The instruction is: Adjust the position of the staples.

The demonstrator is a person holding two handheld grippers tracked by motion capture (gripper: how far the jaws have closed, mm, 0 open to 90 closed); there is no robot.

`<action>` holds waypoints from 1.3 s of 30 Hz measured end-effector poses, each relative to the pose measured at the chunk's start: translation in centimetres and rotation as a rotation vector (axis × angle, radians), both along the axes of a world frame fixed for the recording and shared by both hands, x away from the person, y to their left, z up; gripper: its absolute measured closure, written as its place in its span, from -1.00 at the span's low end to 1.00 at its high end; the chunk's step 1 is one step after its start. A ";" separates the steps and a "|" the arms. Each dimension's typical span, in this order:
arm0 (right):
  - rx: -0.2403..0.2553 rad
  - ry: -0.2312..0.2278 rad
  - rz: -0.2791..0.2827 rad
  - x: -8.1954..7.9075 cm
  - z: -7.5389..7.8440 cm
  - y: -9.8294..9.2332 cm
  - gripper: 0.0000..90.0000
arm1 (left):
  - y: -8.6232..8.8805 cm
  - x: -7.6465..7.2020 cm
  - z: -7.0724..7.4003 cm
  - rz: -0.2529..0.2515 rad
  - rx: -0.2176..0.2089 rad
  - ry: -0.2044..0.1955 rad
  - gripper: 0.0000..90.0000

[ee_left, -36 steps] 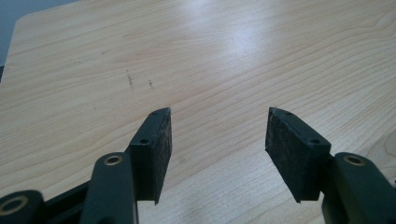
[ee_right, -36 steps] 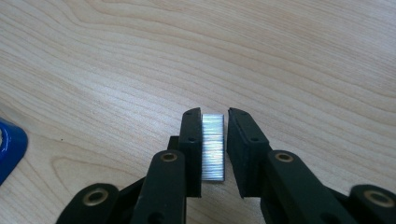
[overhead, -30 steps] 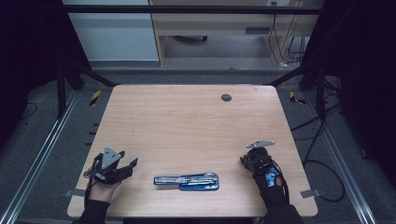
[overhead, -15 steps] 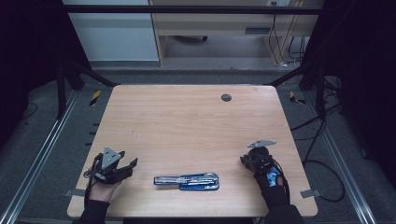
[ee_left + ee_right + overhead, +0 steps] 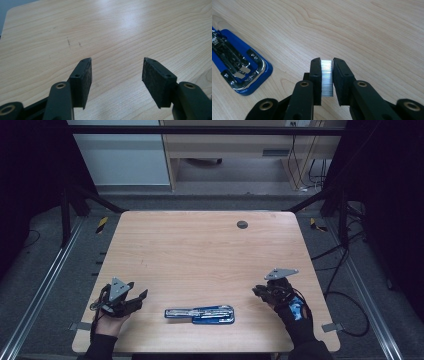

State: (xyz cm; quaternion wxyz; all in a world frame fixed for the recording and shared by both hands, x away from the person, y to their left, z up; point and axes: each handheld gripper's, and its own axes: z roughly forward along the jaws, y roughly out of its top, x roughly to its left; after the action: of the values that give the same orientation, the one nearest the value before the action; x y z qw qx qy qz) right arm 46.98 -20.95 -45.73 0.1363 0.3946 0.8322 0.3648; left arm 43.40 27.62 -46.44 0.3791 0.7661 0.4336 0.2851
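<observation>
Staple strip (image 5: 327, 77) upright between fingers (image 5: 315, 75)

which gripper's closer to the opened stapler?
Roughly a tie, right if anything. The stapler lies between them; the right gripper, clamping a staple strip, sits off its blue end, the left gripper off the other.

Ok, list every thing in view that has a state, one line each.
Stapler: opened out flat on the table, magazine showing, touched by neither claw.
Staple strip: clamped between the right claw's pads, above the tabletop.
Right claw: shut on the staple strip.
Left claw: open, nothing between its pads, over bare wood.
</observation>
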 end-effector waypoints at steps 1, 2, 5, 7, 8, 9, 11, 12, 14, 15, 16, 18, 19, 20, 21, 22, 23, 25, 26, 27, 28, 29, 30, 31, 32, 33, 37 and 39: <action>0.000 0.000 0.000 0.0 0.0 0.0 0.73 | 0.0 0.0 0.0 -0.001 0.000 0.001 -0.09; 0.012 -0.001 0.003 0.0 0.1 0.0 0.73 | 0.0 0.0 0.0 0.000 -0.001 0.001 -0.09; 0.011 -0.008 0.021 -0.1 0.5 -0.2 0.73 | -0.1 0.0 -0.1 -0.005 0.001 0.003 -0.09; 0.016 -0.014 0.036 -0.2 0.8 -0.2 0.73 | -0.2 0.0 -0.1 -0.007 0.003 0.005 -0.09; 0.016 -0.022 0.045 -0.2 1.0 -0.1 0.73 | -0.2 0.1 -0.1 -0.008 0.004 0.006 -0.09; 0.017 -0.026 0.055 -0.3 1.2 -0.1 0.73 | -0.2 0.1 -0.1 -0.008 0.005 0.006 -0.09; 0.018 -0.037 0.080 -0.4 1.5 0.0 0.73 | -0.2 0.1 -0.1 -0.009 0.005 0.007 -0.09; 0.019 -0.037 0.091 -0.4 1.7 0.1 0.73 | -0.2 0.1 -0.1 -0.009 0.004 0.007 -0.09; 0.015 -0.043 0.112 -0.4 2.0 0.3 0.73 | -0.2 0.1 -0.1 -0.010 0.005 0.007 -0.09; 0.016 -0.046 0.124 -0.4 2.1 0.4 0.73 | -0.2 0.1 -0.2 -0.009 0.004 0.009 -0.09; 0.017 -0.050 0.138 -0.4 2.3 0.5 0.73 | -0.2 0.2 -0.2 -0.009 0.005 0.009 -0.09; 0.014 -0.052 0.155 -0.5 2.6 0.8 0.73 | -0.1 0.2 -0.2 -0.009 0.006 0.012 -0.09; 0.019 -0.051 0.165 -0.5 2.7 0.9 0.73 | -0.1 0.2 -0.2 -0.010 0.005 0.012 -0.09; 0.016 -0.052 0.177 -0.6 2.8 1.0 0.73 | -0.1 0.2 -0.2 -0.010 0.006 0.011 -0.09; 0.010 -0.050 0.184 -0.6 2.9 1.1 0.73 | -0.2 0.2 -0.2 -0.010 0.006 0.011 -0.09; 0.011 -0.049 0.202 -0.6 3.0 1.3 0.73 | -0.2 0.2 -0.3 -0.010 0.006 0.012 -0.09; 0.011 -0.049 0.202 -0.6 3.0 1.3 0.73 | -0.2 0.2 -0.3 -0.010 0.007 0.013 -0.09; 0.005 -0.045 0.226 -0.6 3.3 1.5 0.73 | -0.2 0.2 -0.3 -0.010 0.007 0.011 -0.09; 0.005 -0.045 0.226 -0.6 3.3 1.5 0.73 | -0.2 0.2 -0.2 -0.011 0.008 0.010 -0.09; 0.006 -0.046 0.238 -0.6 3.4 1.6 0.73 | -0.2 0.2 -0.2 -0.013 0.009 0.011 -0.09; 0.004 -0.048 0.242 -0.6 3.5 1.7 0.73 | -0.2 0.2 -0.2 -0.013 0.010 0.011 -0.09; 0.006 -0.049 0.250 -0.6 3.5 1.8 0.73 | -0.3 0.2 -0.2 -0.014 0.011 0.013 -0.09; 0.003 -0.048 0.260 -0.6 3.6 1.9 0.73 | -0.3 0.2 -0.3 -0.014 0.014 0.012 -0.09; 0.000 -0.053 0.267 -0.6 3.7 2.0 0.73 | -0.3 0.2 -0.3 -0.014 0.014 0.013 -0.09; 0.001 -0.049 0.270 -0.6 3.8 2.1 0.73 | -0.3 0.2 -0.3 -0.014 0.011 0.013 -0.09; -0.003 -0.051 0.292 -0.5 3.9 2.3 0.73 | -0.3 0.2 -0.3 -0.014 0.012 0.013 -0.09; -0.002 -0.057 0.313 -0.5 4.1 2.6 0.73 | -0.3 0.2 -0.3 -0.013 0.012 0.015 -0.09; -0.011 -0.054 0.329 -0.4 4.1 2.9 0.73 | -0.3 0.2 -0.3 -0.014 0.016 0.014 -0.09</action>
State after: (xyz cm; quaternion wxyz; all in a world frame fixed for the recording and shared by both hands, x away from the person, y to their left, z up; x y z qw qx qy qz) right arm 46.59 -18.08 -41.62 0.0995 0.2424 0.8836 0.3881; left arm 43.65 27.32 -46.72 0.3721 0.7740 0.4285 0.2807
